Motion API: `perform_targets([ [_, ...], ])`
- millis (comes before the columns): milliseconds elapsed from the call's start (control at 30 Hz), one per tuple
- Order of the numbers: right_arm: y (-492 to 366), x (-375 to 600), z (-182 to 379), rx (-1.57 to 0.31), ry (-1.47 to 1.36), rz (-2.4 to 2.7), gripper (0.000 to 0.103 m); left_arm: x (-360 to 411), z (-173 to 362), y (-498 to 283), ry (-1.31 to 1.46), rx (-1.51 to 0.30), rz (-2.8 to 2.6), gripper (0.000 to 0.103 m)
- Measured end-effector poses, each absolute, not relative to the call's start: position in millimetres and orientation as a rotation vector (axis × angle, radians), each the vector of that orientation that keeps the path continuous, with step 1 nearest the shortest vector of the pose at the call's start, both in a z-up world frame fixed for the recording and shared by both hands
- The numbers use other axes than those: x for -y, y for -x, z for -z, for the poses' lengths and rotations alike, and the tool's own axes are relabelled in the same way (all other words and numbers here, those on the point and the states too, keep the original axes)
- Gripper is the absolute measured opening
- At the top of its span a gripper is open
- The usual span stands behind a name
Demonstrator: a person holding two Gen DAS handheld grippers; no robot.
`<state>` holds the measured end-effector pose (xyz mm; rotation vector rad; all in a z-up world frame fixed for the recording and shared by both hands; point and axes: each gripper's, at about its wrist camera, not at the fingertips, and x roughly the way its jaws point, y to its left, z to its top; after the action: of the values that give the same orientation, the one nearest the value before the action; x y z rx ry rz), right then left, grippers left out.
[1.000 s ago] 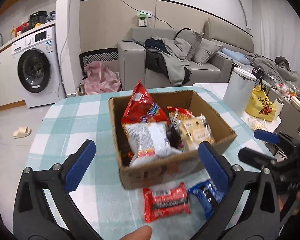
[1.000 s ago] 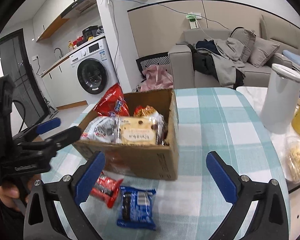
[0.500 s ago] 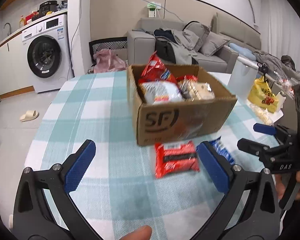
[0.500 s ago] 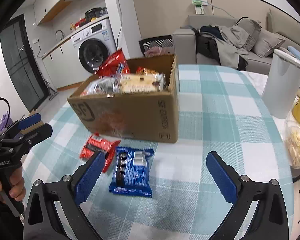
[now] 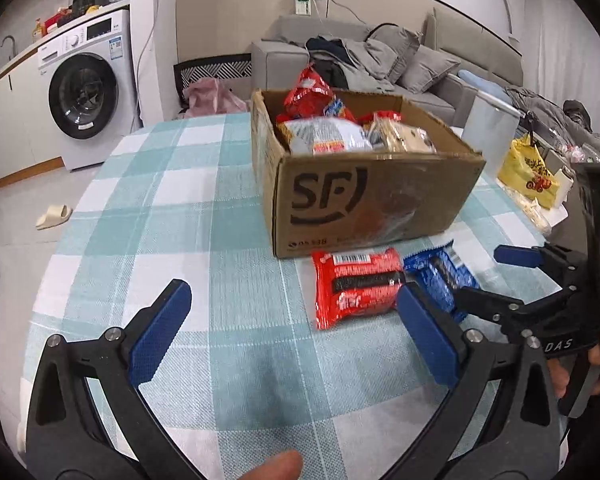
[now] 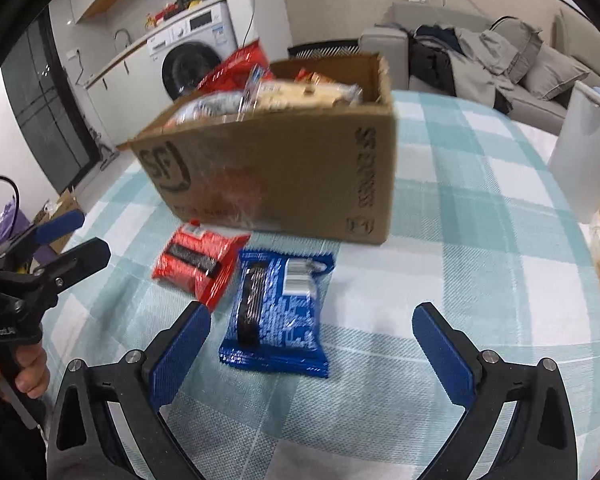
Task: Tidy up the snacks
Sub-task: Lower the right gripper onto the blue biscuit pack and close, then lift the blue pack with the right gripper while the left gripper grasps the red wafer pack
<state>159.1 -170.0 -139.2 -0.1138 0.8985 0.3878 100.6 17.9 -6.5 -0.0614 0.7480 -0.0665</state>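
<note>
Blue snack pack (image 6: 275,312) and red snack pack (image 6: 198,265) lie flat on the desk (image 6: 480,240), touching, just in front of the cardboard box (image 6: 284,172), which already holds several snacks. Over the last second both tongs dropped from looking into the box to desk level. Right tongs (image 6: 310,354) wide, empty, blue pack between the jaws. Left tongs (image 5: 290,330) wide, empty, near the red pack. Likely next: a pickup, each pack into the box.
</note>
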Motion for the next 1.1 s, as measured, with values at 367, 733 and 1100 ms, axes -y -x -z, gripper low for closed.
perform_targets([
  [367, -162, 158, 161, -0.940, 0.131, -0.372, 0.103, -13, 33, -109, 0.057, -0.806, 0.072, 0.102],
  [733, -161, 160, 159, -0.922, 0.112, -0.376, 0.076, -10, 44, -113, 0.055, -0.828, 0.077, 0.102],
  [1100, -157, 170, 146, -0.870, 0.049, -0.445, 0.045, -12, 45, -114, 0.058, -0.832, 0.079, 0.102],
])
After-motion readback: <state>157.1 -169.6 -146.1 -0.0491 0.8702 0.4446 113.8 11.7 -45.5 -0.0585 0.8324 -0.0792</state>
